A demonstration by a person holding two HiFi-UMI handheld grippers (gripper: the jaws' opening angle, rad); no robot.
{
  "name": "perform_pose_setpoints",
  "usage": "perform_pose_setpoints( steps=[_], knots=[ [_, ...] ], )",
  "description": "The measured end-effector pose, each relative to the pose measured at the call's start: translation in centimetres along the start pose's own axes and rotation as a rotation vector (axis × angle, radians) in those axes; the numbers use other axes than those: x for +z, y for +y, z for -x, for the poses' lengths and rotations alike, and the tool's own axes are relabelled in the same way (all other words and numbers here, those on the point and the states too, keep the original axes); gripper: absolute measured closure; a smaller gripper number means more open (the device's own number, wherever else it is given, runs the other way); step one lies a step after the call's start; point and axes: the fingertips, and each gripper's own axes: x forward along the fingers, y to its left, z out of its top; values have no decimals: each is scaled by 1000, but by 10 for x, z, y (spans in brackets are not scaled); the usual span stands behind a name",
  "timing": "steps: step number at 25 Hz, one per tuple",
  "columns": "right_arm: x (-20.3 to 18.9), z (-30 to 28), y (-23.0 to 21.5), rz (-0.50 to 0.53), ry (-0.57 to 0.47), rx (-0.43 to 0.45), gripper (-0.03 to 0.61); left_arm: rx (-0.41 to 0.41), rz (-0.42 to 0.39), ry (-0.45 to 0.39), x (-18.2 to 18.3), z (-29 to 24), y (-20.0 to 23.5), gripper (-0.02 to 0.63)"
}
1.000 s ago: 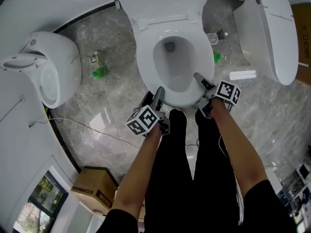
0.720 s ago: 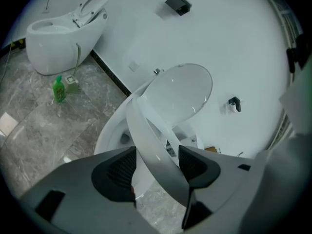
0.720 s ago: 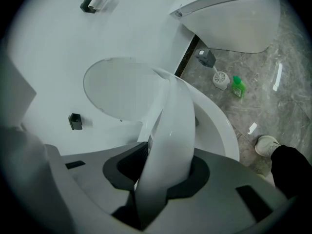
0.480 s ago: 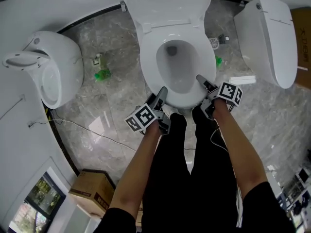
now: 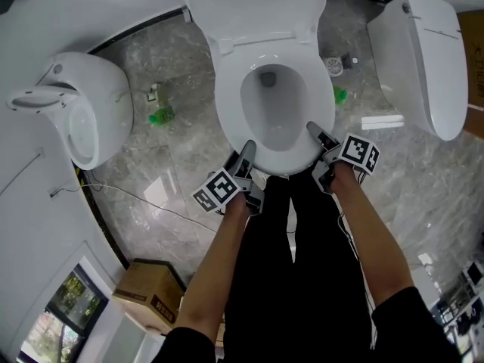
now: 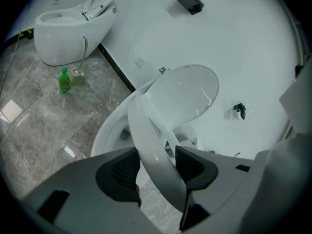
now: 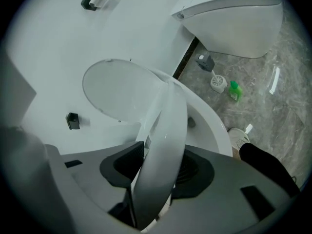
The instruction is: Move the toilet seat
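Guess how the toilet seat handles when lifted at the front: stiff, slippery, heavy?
The toilet seat looks like a rigid moulded ring, so probably stiff. Its glossy surface may be slippery. It meets the raised lid at the back, so it likely pivots up rather than lifting free.

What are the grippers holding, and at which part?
Toilet seat, front rim. Left gripper, jaws just closing, clamps it. Right gripper, jaws just opening, has it between them; whether they press is unclear.
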Motion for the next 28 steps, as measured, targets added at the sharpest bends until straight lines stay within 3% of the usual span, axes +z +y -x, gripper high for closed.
perform_pose_setpoints(
  steps=[5, 10, 16, 28],
  knots=[
    [5, 6, 7, -67, 8, 43, 417, 17, 25, -6, 6, 2, -5, 380],
    [7, 7, 13, -107, 28, 44, 432, 26, 22, -14, 10, 3, -10, 377],
    [18, 11, 37, -130, 50, 51, 437, 1, 57, -53, 30, 6, -31, 373],
    [34, 18, 68, -253, 110, 28, 449, 36, 132, -84, 57, 9, -61, 373]
  ],
)
